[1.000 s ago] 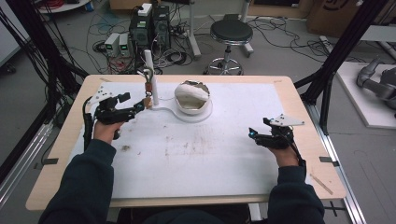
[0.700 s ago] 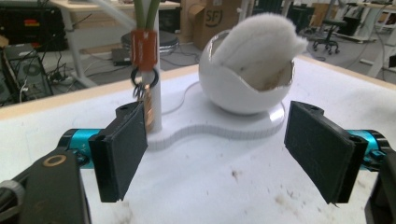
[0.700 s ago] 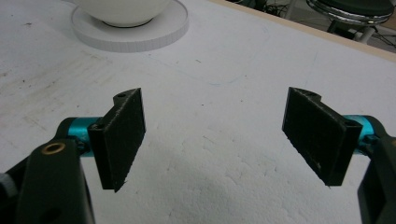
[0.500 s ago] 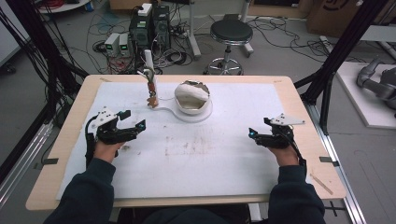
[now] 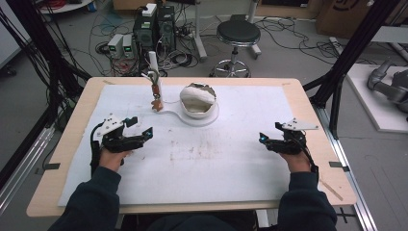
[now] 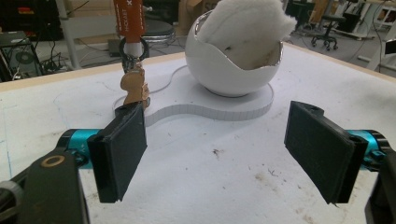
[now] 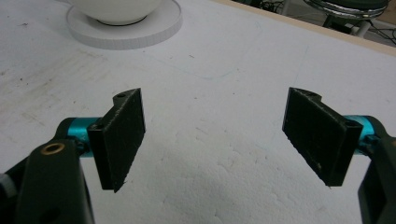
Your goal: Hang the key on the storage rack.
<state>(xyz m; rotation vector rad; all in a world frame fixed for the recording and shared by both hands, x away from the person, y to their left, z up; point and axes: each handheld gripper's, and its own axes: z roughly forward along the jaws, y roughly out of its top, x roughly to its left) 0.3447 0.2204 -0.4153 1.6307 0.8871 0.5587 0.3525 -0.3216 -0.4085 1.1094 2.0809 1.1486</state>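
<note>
A white egg-shaped bowl [image 5: 198, 100] holding white fluffy stuffing [image 6: 247, 23] stands on a flat white base [image 5: 169, 114] at the back middle of the table. On the base's left end a small post carries an orange strap [image 6: 128, 18] with a brown charm [image 6: 134, 86] hanging from it. My left gripper [image 5: 140, 126] is open over the white mat, left of and nearer than the base, and points at the charm and bowl. In its own view the left gripper [image 6: 224, 144] has nothing between its jaws. My right gripper [image 5: 269, 133] rests open at the right. The right gripper [image 7: 215, 135] holds nothing.
A white foam mat [image 5: 207, 159] with some dirt marks covers most of the wooden table [image 5: 308, 103]. Behind the table's far edge are a stool [image 5: 236, 36], electronics boxes [image 5: 154, 26] and loose cables on the floor. Black frame posts stand at both sides.
My left gripper has drawn back from beside the charm post toward the near side of the table. The right gripper has stayed put.
</note>
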